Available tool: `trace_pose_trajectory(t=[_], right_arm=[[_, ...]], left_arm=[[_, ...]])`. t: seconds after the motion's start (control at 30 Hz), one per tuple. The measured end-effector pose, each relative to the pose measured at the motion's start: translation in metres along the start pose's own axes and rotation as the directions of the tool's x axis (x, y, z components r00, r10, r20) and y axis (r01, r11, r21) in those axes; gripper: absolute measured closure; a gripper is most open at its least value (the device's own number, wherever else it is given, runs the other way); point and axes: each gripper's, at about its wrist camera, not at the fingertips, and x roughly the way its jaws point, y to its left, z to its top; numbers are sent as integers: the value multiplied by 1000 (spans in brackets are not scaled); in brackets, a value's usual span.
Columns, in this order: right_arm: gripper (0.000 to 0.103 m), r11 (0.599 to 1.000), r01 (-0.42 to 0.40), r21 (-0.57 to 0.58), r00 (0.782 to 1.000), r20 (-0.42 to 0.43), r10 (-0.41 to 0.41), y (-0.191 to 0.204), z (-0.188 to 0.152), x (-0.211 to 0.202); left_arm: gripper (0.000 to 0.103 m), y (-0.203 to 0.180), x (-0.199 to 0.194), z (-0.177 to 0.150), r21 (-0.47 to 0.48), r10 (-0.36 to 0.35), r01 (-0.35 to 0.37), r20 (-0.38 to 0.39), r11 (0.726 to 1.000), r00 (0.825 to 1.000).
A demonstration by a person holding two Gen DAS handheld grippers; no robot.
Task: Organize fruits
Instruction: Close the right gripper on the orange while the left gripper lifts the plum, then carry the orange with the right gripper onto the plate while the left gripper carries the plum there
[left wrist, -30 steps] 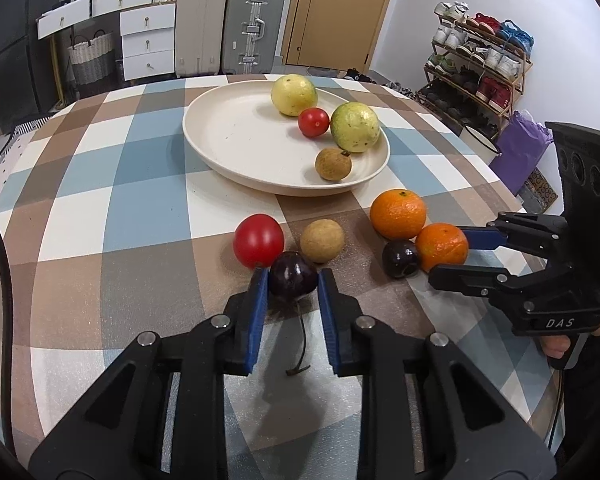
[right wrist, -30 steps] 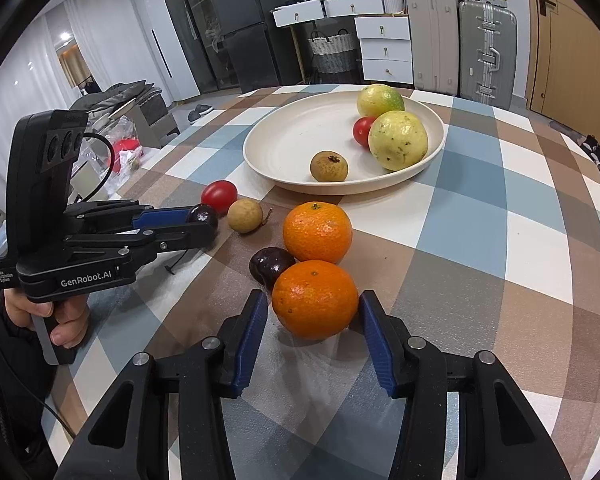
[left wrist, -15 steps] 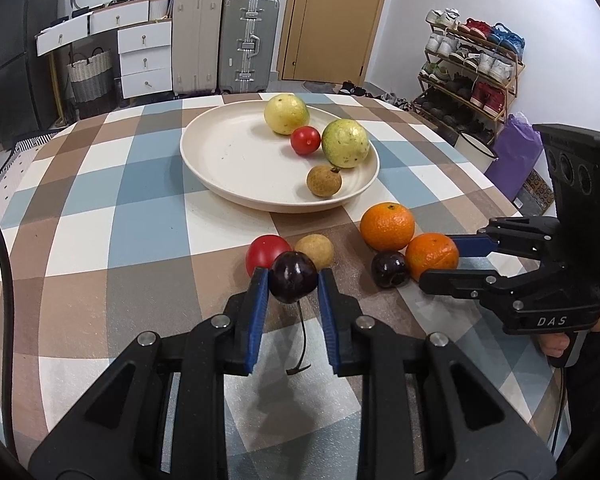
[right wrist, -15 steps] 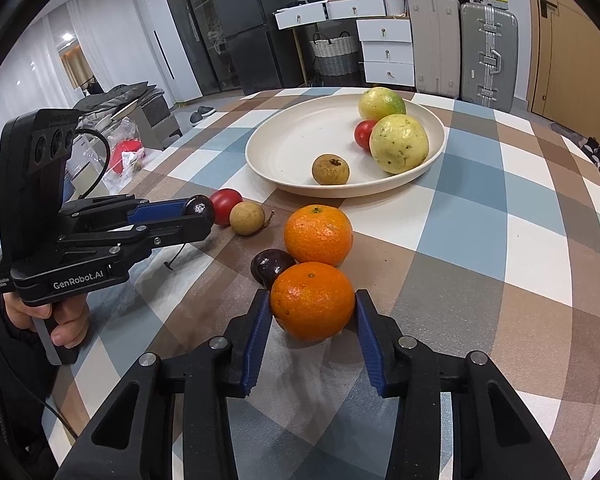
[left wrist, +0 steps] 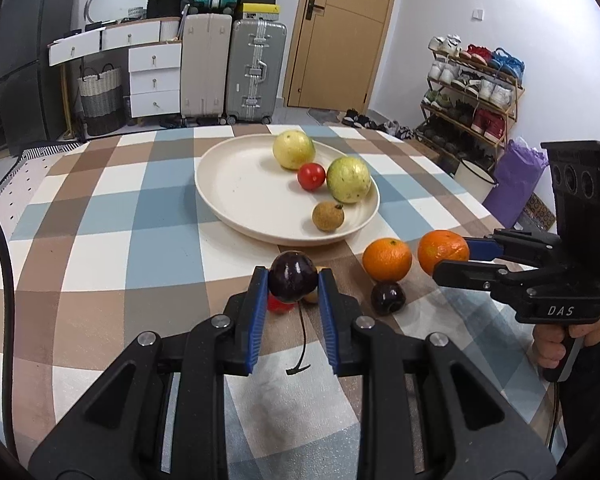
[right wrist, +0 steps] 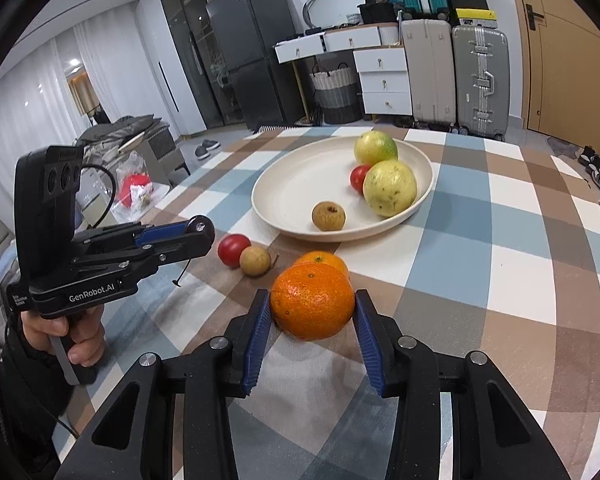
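Left wrist view: four fruits lie in the plate (left wrist: 220, 204). The left gripper (left wrist: 293, 280) is clamped on a dark cherry (left wrist: 293, 276), the right gripper (right wrist: 312, 312) on an orange (right wrist: 312, 306); both seem lifted. Another orange (left wrist: 387, 259), cherry (left wrist: 388, 298), tomato (right wrist: 233, 250) and longan (right wrist: 255, 261) remain on the tablecloth (left wrist: 100, 240).

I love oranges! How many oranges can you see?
2. One round orange fruit is gripped in the right gripper; the other orange sits on the checked tablecloth behind it. None looks hidden.
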Motion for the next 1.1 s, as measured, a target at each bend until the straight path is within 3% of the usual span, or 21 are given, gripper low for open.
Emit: trace_pose_trajectory(t=[0.3,1.1], right_arm=[[61,999,23,48,996,80,-27,-9,5,-9],[61,991,88,104,986,131,-101,-6,59,-1]], left_arm=[[81,3,-9,3,-24,28,-26,51,999,998],[81,9,1,47,-29,78,-76,107,997,991]])
